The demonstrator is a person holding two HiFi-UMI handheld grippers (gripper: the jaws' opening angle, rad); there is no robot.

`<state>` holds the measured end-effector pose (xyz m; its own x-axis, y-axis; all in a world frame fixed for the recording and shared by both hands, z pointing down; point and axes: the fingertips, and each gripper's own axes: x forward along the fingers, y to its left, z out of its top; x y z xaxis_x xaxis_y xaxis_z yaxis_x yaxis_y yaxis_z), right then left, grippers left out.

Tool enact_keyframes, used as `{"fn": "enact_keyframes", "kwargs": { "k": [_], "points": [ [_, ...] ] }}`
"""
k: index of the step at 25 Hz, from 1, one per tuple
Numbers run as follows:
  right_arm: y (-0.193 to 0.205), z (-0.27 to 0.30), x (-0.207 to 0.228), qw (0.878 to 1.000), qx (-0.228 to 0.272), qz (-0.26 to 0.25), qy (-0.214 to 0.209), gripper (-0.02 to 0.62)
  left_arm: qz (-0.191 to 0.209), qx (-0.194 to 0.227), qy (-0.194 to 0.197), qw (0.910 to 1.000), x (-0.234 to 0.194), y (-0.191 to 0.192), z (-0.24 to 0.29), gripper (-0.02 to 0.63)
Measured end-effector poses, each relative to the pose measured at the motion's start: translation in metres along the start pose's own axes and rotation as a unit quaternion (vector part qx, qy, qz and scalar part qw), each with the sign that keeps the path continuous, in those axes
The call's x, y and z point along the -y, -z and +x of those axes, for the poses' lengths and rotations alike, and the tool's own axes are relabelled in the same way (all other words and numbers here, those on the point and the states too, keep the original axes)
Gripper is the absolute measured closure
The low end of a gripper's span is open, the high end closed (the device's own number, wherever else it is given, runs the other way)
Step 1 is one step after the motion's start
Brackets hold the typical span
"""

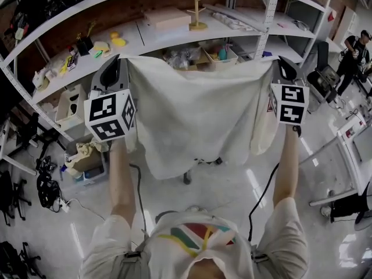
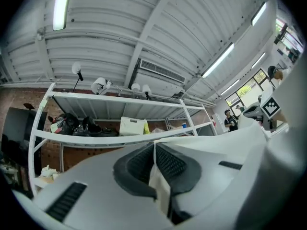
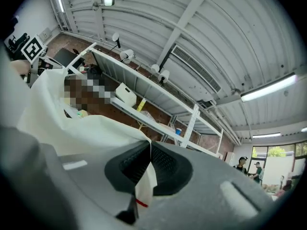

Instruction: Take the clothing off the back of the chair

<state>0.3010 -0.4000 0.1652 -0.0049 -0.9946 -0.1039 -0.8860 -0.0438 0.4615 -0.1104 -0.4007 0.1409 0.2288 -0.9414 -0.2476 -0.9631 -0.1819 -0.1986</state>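
A white garment [image 1: 192,115] hangs spread out in the air between my two grippers, well above the floor. My left gripper [image 1: 120,60] is shut on its upper left corner, and a fold of white cloth [image 2: 160,186] shows pinched between the dark pads. My right gripper [image 1: 279,61] is shut on the upper right corner, with white cloth [image 3: 144,181] clamped between its pads. Both grippers point slightly upward, toward the shelves and ceiling. Below the garment's hem only a small dark part of the chair base [image 1: 187,178] shows; the rest of the chair is hidden.
A long white shelving rack [image 1: 192,31] with boxes and small items runs behind the garment. A wooden mug tree [image 1: 196,7] stands on its upper shelf. Cables and clutter [image 1: 49,185] lie on the floor at the left. A person [image 1: 354,51] stands far right by desks.
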Motion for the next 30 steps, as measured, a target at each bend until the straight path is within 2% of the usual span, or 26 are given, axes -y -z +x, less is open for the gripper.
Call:
{"fn": "enact_keyframes", "kwargs": {
  "k": [8, 18, 21, 25, 30],
  "points": [
    [-0.081, -0.018, 0.035, 0.996, 0.082, -0.003, 0.022, 0.589, 0.013, 0.066, -0.003, 0.9977, -0.003, -0.083, 0.001, 0.589],
    [-0.215, -0.048, 0.065, 0.979, 0.201, -0.021, 0.034, 0.589, 0.019, 0.149, 0.023, 0.9884, 0.004, -0.21, 0.003, 0.589],
    [-0.234, -0.057, 0.078, 0.974, 0.225, -0.009, 0.035, 0.589, 0.01, 0.168, 0.029, 0.9853, 0.006, -0.235, -0.003, 0.589],
    [-0.256, -0.07, 0.088, 0.968, 0.247, -0.018, 0.039, 0.589, 0.005, 0.184, 0.035, 0.9822, 0.008, -0.259, -0.014, 0.589],
    [-0.285, -0.093, 0.09, 0.963, 0.263, -0.039, 0.04, 0.589, 0.037, 0.187, 0.037, 0.981, 0.016, -0.285, -0.025, 0.589]
  ]
}}
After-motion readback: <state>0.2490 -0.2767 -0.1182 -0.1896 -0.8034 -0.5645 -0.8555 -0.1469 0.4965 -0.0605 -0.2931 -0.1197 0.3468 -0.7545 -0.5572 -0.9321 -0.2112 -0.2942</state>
